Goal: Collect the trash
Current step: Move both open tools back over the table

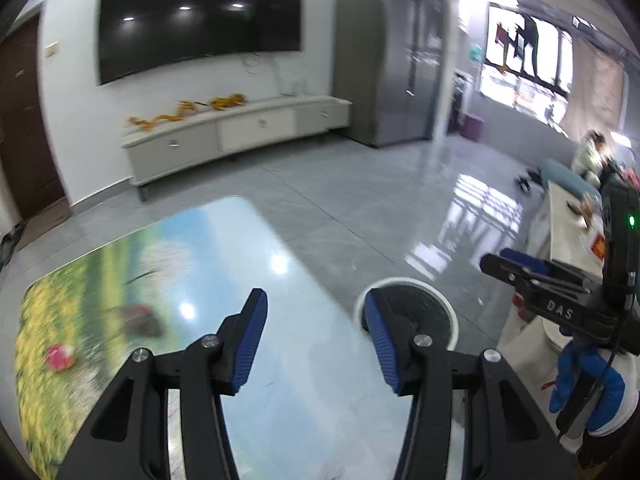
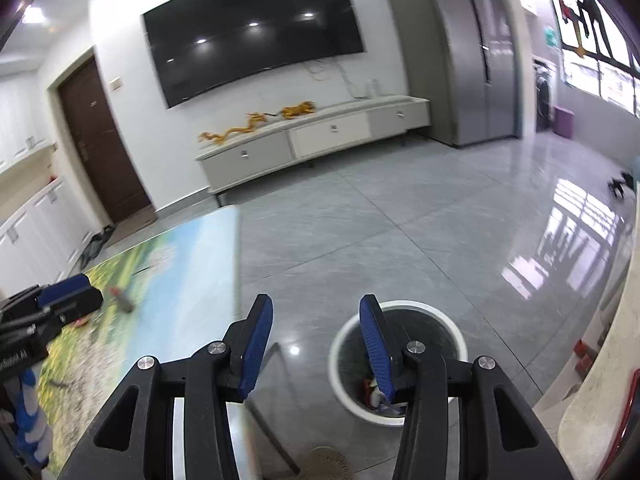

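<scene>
My left gripper (image 1: 316,308) is open and empty above the right part of a table (image 1: 248,248) with a landscape print top. A red crumpled piece of trash (image 1: 60,356) lies on the table at the left, and a blurred brown piece (image 1: 140,318) lies nearer the middle. My right gripper (image 2: 316,314) is open and empty, held over the floor just left of a white round trash bin (image 2: 400,360) with a dark liner. Some trash (image 2: 378,394) lies in the bin's bottom. The bin also shows in the left wrist view (image 1: 428,300). A red-grey piece (image 2: 122,300) lies on the table (image 2: 180,264).
A grey tiled floor (image 2: 400,220) stretches to a low white TV cabinet (image 2: 320,136) under a wall TV. A tall grey cabinet (image 2: 472,60) stands at the right. A pale counter edge (image 2: 612,340) is at the far right. A person (image 1: 592,152) sits at the far right.
</scene>
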